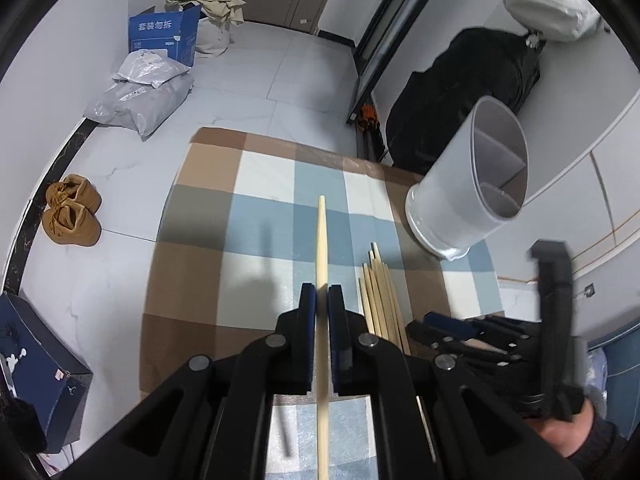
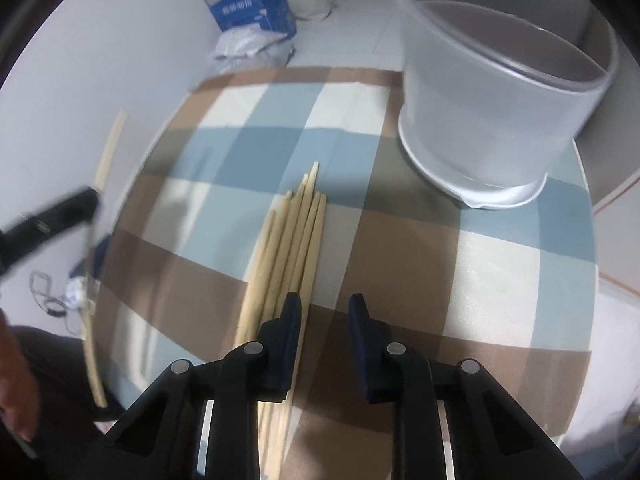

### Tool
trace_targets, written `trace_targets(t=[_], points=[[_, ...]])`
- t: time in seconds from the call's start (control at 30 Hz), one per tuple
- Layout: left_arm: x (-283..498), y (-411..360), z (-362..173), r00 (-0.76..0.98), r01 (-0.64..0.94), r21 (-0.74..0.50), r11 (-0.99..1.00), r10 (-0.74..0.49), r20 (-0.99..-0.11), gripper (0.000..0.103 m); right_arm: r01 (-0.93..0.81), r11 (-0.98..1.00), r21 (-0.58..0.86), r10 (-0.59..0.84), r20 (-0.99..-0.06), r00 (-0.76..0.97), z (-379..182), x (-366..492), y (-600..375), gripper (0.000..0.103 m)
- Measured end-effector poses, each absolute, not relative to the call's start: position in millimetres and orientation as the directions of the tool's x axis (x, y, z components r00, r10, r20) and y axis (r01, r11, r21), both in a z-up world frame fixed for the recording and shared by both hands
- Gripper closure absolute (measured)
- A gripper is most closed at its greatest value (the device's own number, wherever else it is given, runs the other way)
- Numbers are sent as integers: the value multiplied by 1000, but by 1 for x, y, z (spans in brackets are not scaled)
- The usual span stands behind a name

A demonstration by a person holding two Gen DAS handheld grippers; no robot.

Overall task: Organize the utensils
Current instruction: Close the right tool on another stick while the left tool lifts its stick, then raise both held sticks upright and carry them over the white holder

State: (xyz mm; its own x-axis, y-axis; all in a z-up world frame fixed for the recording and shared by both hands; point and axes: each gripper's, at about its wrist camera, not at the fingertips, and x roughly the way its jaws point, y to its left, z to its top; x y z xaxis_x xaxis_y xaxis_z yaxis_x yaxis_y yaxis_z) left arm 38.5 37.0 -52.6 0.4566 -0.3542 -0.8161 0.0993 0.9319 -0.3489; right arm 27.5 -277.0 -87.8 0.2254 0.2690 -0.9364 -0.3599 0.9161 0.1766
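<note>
My left gripper [image 1: 322, 292] is shut on a single pale wooden chopstick [image 1: 322, 232] that runs straight out between its pads, above the checked tablecloth [image 1: 264, 200]. To its right a bundle of several chopsticks [image 1: 380, 296] lies on the cloth. A translucent grey utensil holder [image 1: 452, 200] with an inner divider stands at the far right. In the right wrist view my right gripper [image 2: 325, 308] hangs low over the bundle [image 2: 288, 248], jaws a little apart. Its left finger covers the bundle's right edge, and only cloth shows in the gap. The holder [image 2: 480, 120] is just ahead on the right.
The cloth-covered table ends in a rounded edge [image 2: 132, 208] on the left. On the floor beyond are brown shoes [image 1: 72, 212], grey parcels [image 1: 140, 96], a blue carton [image 1: 164, 36] and a black bag [image 1: 460, 92]. A dark box [image 1: 40, 368] sits at the lower left.
</note>
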Motion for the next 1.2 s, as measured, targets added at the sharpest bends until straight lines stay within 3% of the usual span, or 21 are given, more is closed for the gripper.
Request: trace_targets(t=[0.47, 0.6, 0.67, 0.9, 1.2], points=[[39, 56, -45, 495, 88, -407, 909, -395, -774, 101, -429, 902, -44, 94, -951, 295, -89, 30, -242, 82], [39, 58, -43, 502, 88, -415, 905, -400, -767, 101, -402, 916, -4, 124, -949, 291, -89, 35, -244, 86], [39, 57, -42, 508, 90, -412, 907, -398, -764, 101, -398, 917, -2, 130, -944, 304, -89, 36, -244, 97], [37, 54, -40, 524, 95, -405, 909, -392, -756, 101, -349, 932, 98, 227, -908, 351, -82, 26, -270, 100], [28, 32, -18, 577, 181, -405, 896, -430, -694, 101, -303, 894, 330, 446, -711, 544, -26, -7, -335, 100]])
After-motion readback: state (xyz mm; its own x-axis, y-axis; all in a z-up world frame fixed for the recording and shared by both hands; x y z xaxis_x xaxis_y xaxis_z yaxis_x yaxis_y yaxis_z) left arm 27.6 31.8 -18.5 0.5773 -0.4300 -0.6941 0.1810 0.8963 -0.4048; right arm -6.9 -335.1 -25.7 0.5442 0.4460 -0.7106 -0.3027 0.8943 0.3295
